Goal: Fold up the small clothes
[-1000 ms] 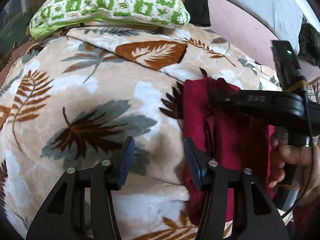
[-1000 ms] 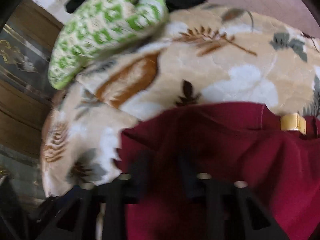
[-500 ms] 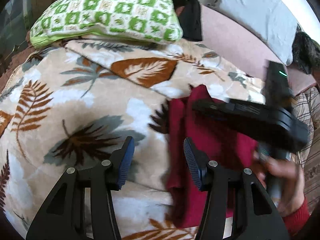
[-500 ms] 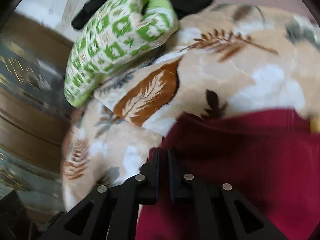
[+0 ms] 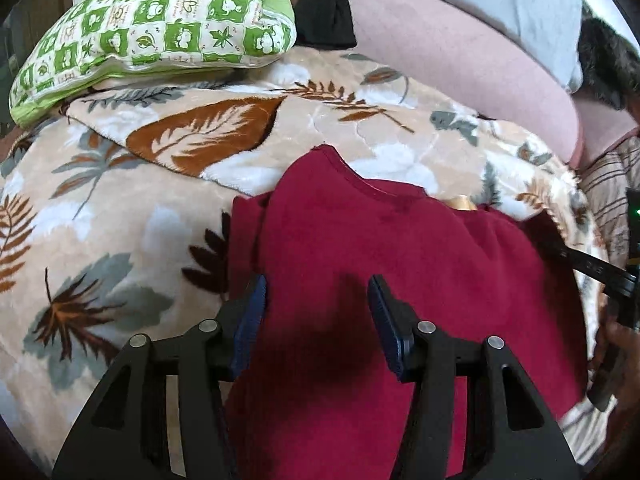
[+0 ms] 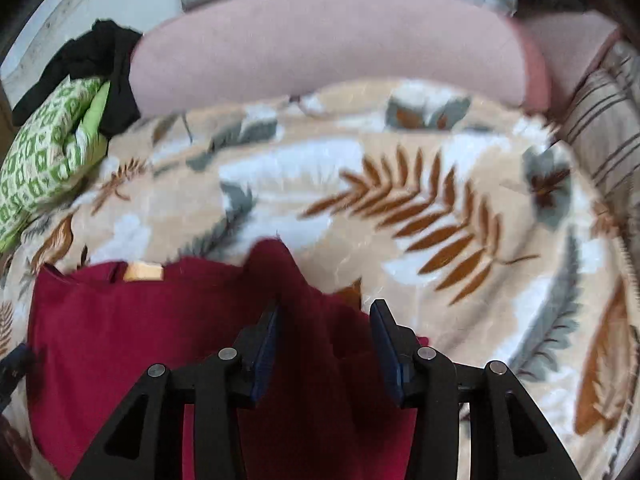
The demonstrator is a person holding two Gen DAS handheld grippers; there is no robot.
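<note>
Right now I have the dark red garment point(image 5: 400, 248) lying on the leaf-print blanket point(image 5: 120, 208), and both of my tools sit over it with nothing in them. The left gripper point(image 5: 316, 312) has its jaws spread wide above the near part of the cloth, its left fingertip right at the garment's left edge where a narrow strip looks already folded under; I judge I am placed there so I can either press that side flat or pick up the edge for another fold. The right gripper point(image 6: 324, 340) is equally wide, straddling a raised ridge of red fabric near the garment's right edge, beside a pointed corner that sticks up toward the blanket. I read that ridge as the natural next thing to pinch. A tan label point(image 6: 143, 271) at the neckline faces up, so the collar end lies away from me. In the left view my right hand shows only at the far right edge, wrapped around the dark handle, angled in low from the side. Both tools point forward and slightly downward at the cloth. The green checked pillow point(image 5: 160, 24) and a black cloth point(image 5: 324, 12) sit well beyond, out of my way.
</note>
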